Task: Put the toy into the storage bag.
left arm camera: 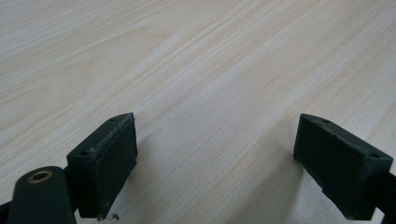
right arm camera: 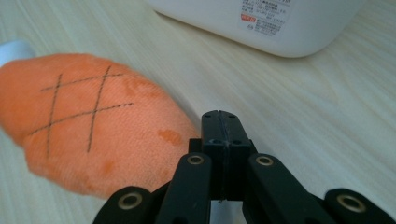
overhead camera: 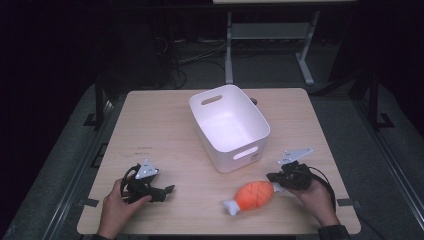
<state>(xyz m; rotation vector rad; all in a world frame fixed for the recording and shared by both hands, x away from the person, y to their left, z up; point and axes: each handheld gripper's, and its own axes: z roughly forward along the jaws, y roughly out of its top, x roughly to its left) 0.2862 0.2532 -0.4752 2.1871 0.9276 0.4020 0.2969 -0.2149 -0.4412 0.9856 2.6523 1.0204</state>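
The table point(overhead camera: 165, 130) is pale wood, and sitting on it around 12 o'clock from the middle is a white bin point(overhead camera: 229, 126) with cutout handles. As far as I can see the bin has nothing in it, just bare white walls and floor. In the right gripper view its outer wall point(right arm camera: 280, 28) with a printed label sits up at 12 to 1 o'clock.

So my read on progress: basically nothing is banked yet. If the plush is meant to end up in the bin, it hasn't even been lifted; grabbing, carrying and dropping it in are all still ahead.

The orange plush drumstick point(overhead camera: 252, 196) lies on the table down at about 5 o'clock, white bone end pointing toward the near edge, just short of the bin's near corner and apart from it.

The right gripper point(overhead camera: 280, 184) is right at the plush's fat end. In its own view the jaws are pressed flat together with nothing between them, and the orange plush point(right arm camera: 93, 126) sits just beside them at 9 to 10 o'clock.

The left gripper point(overhead camera: 167, 190) rests at 7 o'clock, jaws spread wide over bare wood, well apart from everything.
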